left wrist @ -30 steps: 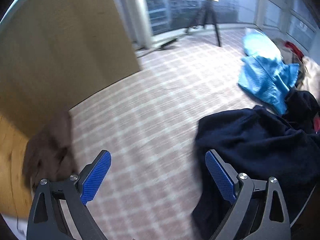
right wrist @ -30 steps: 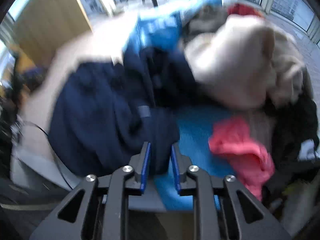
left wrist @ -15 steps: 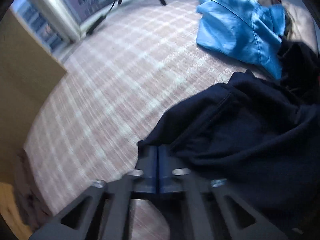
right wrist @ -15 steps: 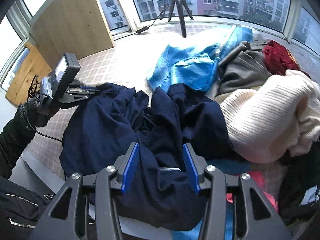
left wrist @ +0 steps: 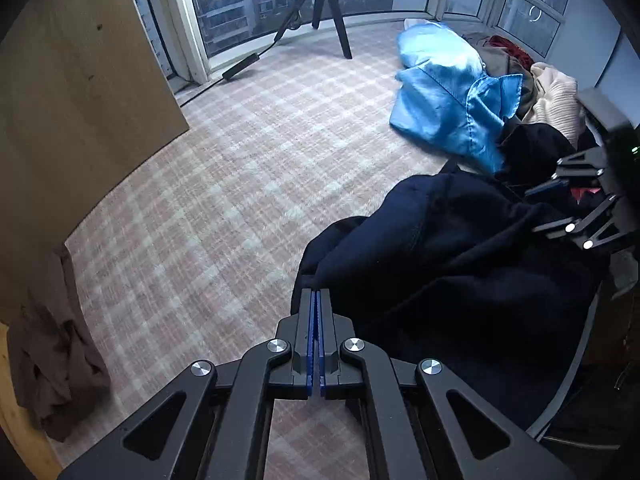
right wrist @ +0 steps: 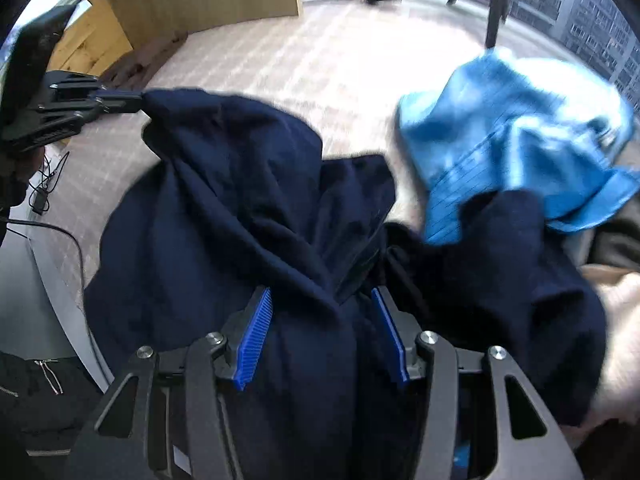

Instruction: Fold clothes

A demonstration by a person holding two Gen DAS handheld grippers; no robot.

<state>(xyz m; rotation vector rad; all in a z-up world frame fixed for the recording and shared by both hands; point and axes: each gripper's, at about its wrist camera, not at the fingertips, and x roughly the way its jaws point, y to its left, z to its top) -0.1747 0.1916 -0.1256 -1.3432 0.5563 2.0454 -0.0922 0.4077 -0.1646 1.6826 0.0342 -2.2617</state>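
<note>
A dark navy garment [left wrist: 460, 264] lies crumpled on the checked cloth surface [left wrist: 224, 200]; it also fills the right wrist view [right wrist: 240, 216]. My left gripper [left wrist: 315, 300] is shut on the navy garment's left edge; in the right wrist view [right wrist: 136, 104] it holds a corner up. My right gripper [right wrist: 320, 320] is open, its blue pads either side of a bunched fold of the navy garment. It shows at the right edge of the left wrist view [left wrist: 560, 204].
A bright blue garment [left wrist: 448, 96] lies beyond the navy one, also in the right wrist view [right wrist: 516, 132]. A cream knit [left wrist: 556, 100] and dark clothes pile at the right. A brown garment [left wrist: 52, 352] lies at the left edge. A tripod [left wrist: 320, 8] stands by the window.
My left gripper has closed on the navy garment's edge and lifted it. My right gripper has opened wider and moved forward over the navy garment.
</note>
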